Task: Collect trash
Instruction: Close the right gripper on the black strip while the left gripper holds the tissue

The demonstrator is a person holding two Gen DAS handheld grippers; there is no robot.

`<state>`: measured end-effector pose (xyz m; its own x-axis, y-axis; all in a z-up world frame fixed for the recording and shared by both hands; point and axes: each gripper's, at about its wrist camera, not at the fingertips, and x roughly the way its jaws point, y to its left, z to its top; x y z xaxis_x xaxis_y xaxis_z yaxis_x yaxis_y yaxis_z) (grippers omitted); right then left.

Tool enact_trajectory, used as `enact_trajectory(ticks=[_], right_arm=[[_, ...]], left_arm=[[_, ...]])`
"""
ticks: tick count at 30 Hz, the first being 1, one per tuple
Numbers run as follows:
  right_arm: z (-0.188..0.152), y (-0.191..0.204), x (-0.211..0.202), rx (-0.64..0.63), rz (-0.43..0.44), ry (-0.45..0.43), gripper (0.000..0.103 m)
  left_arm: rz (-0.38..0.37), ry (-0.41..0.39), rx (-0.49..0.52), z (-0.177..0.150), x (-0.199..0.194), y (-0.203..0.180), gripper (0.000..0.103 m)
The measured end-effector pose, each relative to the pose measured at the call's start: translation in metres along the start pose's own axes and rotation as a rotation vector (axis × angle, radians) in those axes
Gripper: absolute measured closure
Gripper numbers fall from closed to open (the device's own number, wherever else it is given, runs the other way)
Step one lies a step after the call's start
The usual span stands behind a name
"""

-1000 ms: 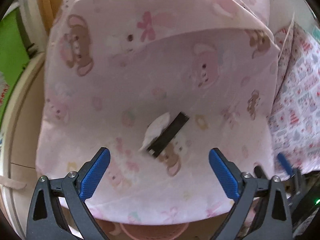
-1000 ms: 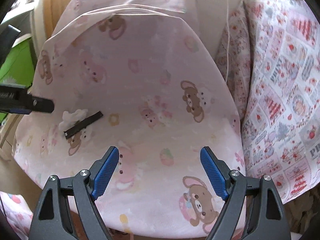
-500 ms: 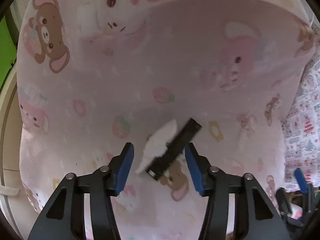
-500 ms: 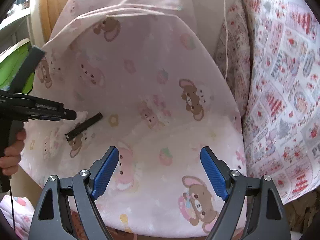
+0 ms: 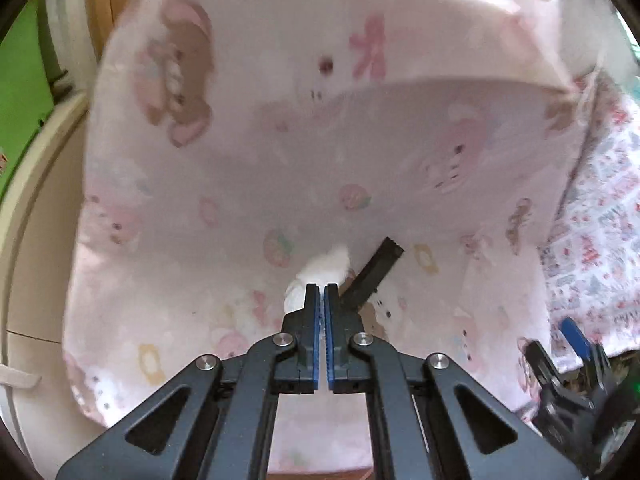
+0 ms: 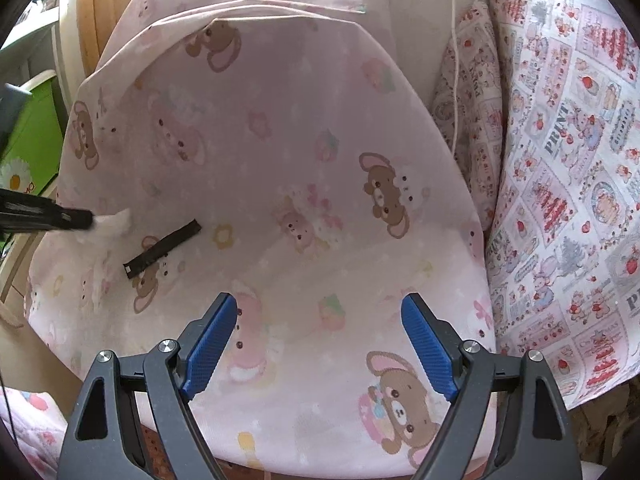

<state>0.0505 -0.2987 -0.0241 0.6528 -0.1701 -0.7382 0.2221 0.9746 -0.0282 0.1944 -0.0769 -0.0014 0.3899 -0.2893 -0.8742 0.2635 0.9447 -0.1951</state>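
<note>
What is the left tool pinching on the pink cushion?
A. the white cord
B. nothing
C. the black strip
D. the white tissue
D: the left gripper has its fingers shut on the tissue, while the black strip lies free beside it on the cushion.

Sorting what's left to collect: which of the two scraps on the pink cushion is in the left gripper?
The white tissue wad, pinched by the left gripper; the black strip lies free beside it.

The right gripper [image 6: 316, 344] hangs open over the pink bear-print cushion [image 6: 280, 140]. At the left edge, the left gripper [image 6: 86, 219] pinches a white tissue [image 6: 114, 222] beside a black strip [image 6: 162, 254]
</note>
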Motion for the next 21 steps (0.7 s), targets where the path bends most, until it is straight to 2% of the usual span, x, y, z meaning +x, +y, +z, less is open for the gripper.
enact_trajectory(ticks=[5, 8, 12, 13, 15, 17, 18, 20, 21], right_arm=[[-0.006, 0.013, -0.003, -0.015, -0.004, -0.054, 0.017], [-0.010, 0.025, -0.009, -0.027, 0.027, -0.101, 0.011], [-0.005, 0.046, -0.009, -0.037, 0.043, -0.112, 0.010], [-0.002, 0.051, -0.006, -0.023, 0.042, -0.100, 0.010], [0.009, 0.062, 0.004, 0.018, 0.084, -0.057, 0.010], [0.023, 0.074, 0.022, 0.056, 0.117, 0.013, 0.010], [0.027, 0.078, 0.029, 0.063, 0.106, 0.041, 0.010], [0.038, 0.090, 0.055, 0.069, 0.004, 0.148, 0.010], [0.043, 0.095, 0.067, 0.069, -0.006, 0.202, 0.010]], left_arm=[[0.016, -0.098, 0.036, -0.025, -0.038, 0.015, 0.101], [0.042, -0.145, 0.018, -0.047, -0.050, 0.028, 0.101], [0.150, -0.148, 0.003, -0.064, -0.044, 0.051, 0.101], [0.148, -0.136, -0.025, -0.066, -0.040, 0.058, 0.101], [0.075, -0.081, -0.115, -0.067, -0.035, 0.077, 0.101], [0.034, -0.085, -0.167, -0.064, -0.036, 0.089, 0.101], [0.061, -0.099, -0.168, -0.064, -0.038, 0.092, 0.101], [0.136, -0.139, -0.166, -0.064, -0.045, 0.098, 0.101], [0.155, -0.158, -0.174, -0.063, -0.047, 0.100, 0.101]])
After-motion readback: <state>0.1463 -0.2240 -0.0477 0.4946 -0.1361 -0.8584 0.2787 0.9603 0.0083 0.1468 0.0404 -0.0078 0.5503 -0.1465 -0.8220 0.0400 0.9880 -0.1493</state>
